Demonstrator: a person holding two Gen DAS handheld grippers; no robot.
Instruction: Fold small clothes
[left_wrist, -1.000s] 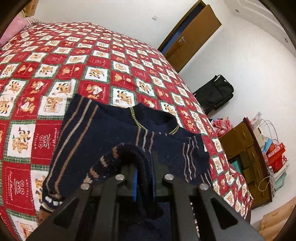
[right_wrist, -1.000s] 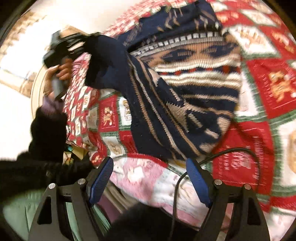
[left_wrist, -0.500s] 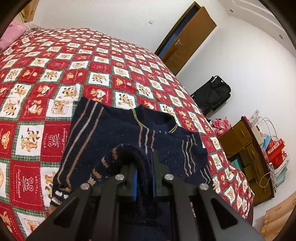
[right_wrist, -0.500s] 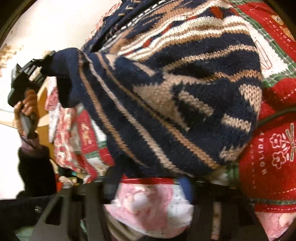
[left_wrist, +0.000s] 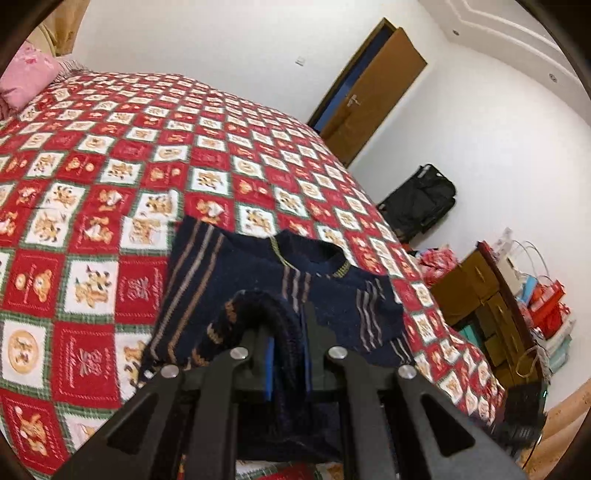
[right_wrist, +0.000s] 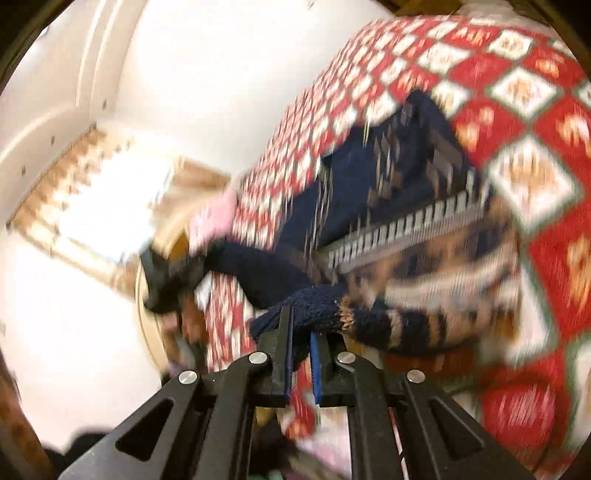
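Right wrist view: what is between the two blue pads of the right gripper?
A bunched navy edge of the sweater sits pinched in the right gripper; its jaws have just been closing.

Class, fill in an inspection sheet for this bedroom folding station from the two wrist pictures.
Surface: bed with red patchwork quilt.
Job's things: navy striped sweater, lying on the quilt, near edge lifted.
Clutter: pink pillow at the head.
Tongs: left tongs shut on the sweater hem; right tongs have just closed on its edge.
Cables: nothing seen.
Surroundings: brown door, black suitcase, wooden dresser.
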